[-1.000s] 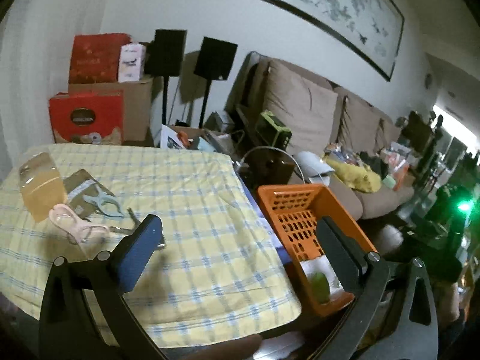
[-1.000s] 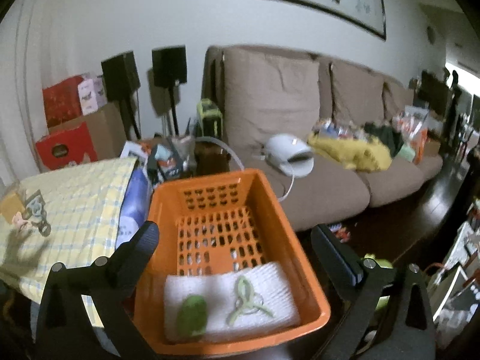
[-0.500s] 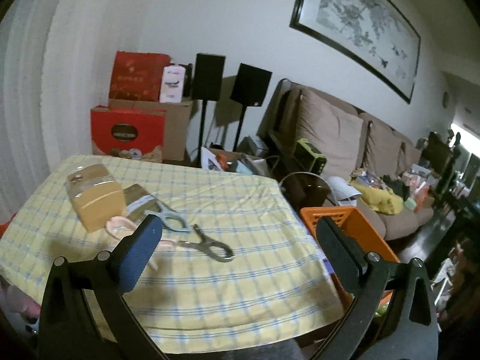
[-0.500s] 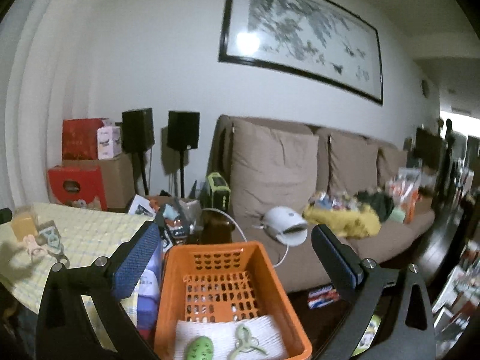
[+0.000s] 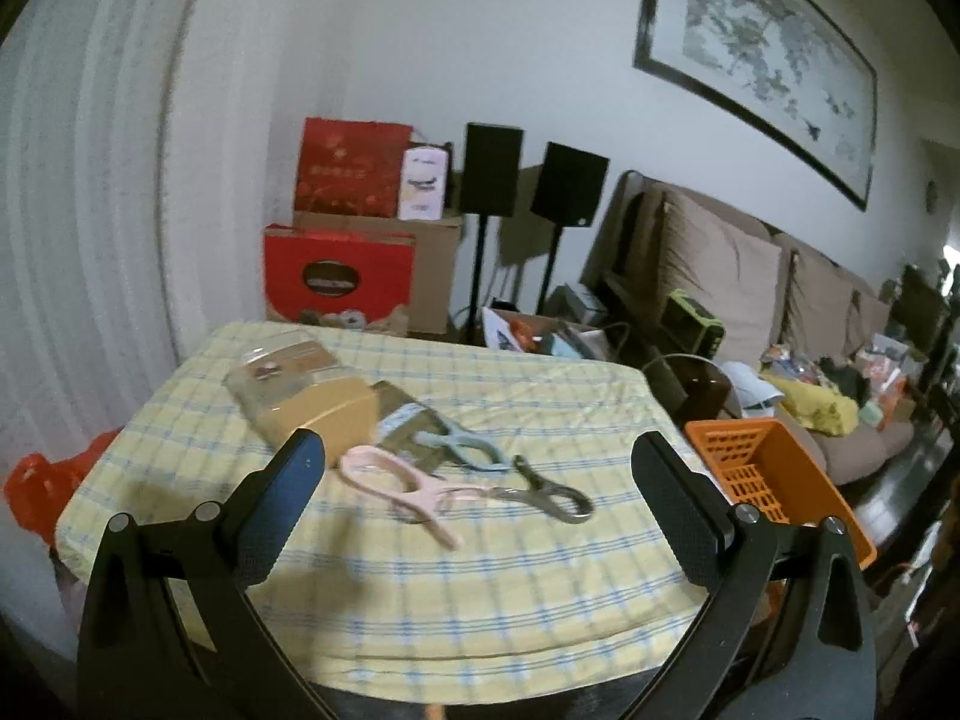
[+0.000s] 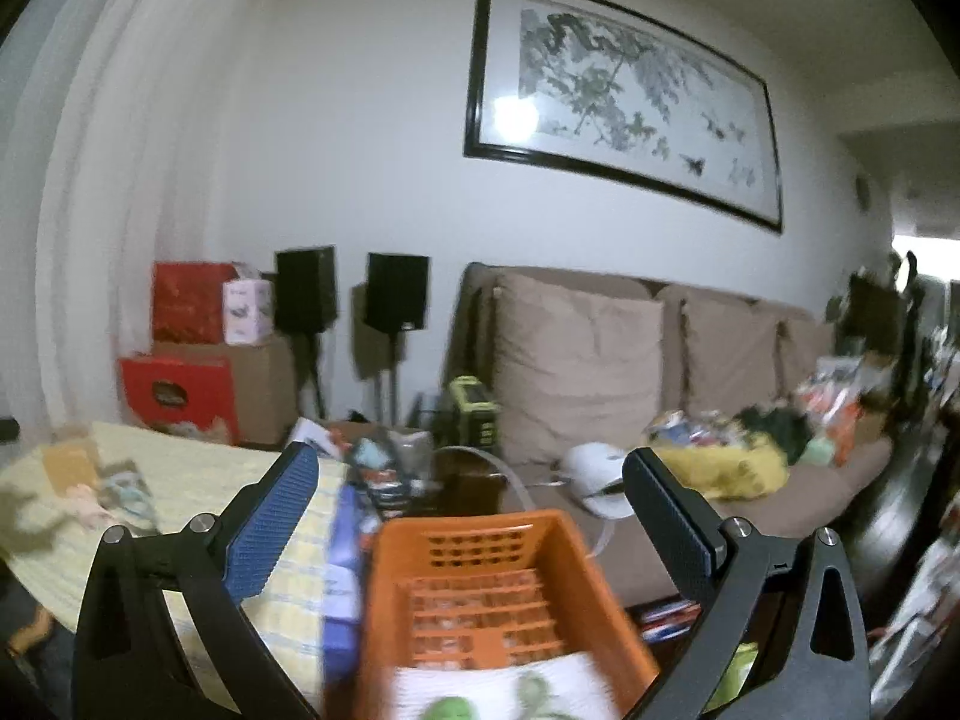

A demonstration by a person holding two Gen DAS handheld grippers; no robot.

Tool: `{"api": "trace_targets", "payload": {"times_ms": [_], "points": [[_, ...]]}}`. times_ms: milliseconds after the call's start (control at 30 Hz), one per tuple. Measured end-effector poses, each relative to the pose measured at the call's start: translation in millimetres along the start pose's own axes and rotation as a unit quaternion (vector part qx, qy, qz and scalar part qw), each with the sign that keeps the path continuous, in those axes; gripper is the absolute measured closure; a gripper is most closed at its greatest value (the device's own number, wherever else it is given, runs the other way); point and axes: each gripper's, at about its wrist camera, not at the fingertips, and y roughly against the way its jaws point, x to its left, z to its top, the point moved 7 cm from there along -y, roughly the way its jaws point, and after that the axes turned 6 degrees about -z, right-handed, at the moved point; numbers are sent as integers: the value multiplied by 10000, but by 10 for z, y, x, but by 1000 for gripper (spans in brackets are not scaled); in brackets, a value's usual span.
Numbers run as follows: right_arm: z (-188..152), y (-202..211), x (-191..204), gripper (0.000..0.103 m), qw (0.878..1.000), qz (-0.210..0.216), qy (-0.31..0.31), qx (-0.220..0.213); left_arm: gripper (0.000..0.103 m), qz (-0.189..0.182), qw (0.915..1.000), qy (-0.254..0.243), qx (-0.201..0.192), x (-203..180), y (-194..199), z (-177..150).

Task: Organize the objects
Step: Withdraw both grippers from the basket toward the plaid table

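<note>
Left tongs (image 5: 477, 468) spread wide and empty, hanging above a tabletop (image 5: 540, 594) draped in soft yellow cloth with a blue check. Textured dark pads on both fingers. Near the cloth's middle, a loose cluster: a pink plastic clip (image 5: 399, 489) with looped handles, touching a pale blue clip (image 5: 465, 447) just behind it, and a grey metal clip (image 5: 552, 495) just right of the pink one. Behind the clips, a tan cardboard pack (image 5: 312, 399) under clear, glossy plastic, tilted.

Right of the cloth's edge, an orange plastic basket (image 6: 480, 576) with slotted walls. Right tongs (image 6: 471, 495) likewise agape, holding nothing, poised over that basket. Inside it, a white ribbed towel (image 6: 576, 678), with a blurred green rounded thing (image 6: 450, 708) and a green looped clip (image 6: 537, 690) lying on top.

Behind the basket, a beige cushioned sofa (image 6: 600, 360), cluttered.
</note>
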Motion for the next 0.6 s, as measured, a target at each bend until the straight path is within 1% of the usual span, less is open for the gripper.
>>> {"api": "trace_targets", "payload": {"times_ms": [133, 200, 233, 267, 300, 433, 533, 600], "points": [[-151, -83, 186, 1, 9984, 340, -325, 304, 1, 132, 9998, 113, 62, 257, 43, 12], [-237, -114, 324, 1, 9965, 543, -428, 467, 1, 299, 9995, 71, 87, 374, 62, 9], [-268, -120, 396, 1, 9954, 648, -453, 535, 1, 435, 9990, 26, 41, 423, 85, 6], [-306, -138, 487, 1, 9941, 766, -449, 622, 1, 712, 9974, -69, -95, 500, 135, 18], [-344, -142, 588, 1, 9931, 874, -374, 694, 1, 894, 9957, -171, -176, 546, 170, 29], [-405, -49, 933, 1, 9934, 936, 202, 627, 2, 1200, 9909, -556, -259, 696, 280, 63], [-432, -3, 1114, 1, 9917, 1088, 192, 657, 2, 1495, 9851, -742, -412, 831, 379, 79], [-431, 29, 1264, 1, 9898, 1233, 54, 706, 2, 1657, 9824, -741, -434, 947, 430, 91]]}}
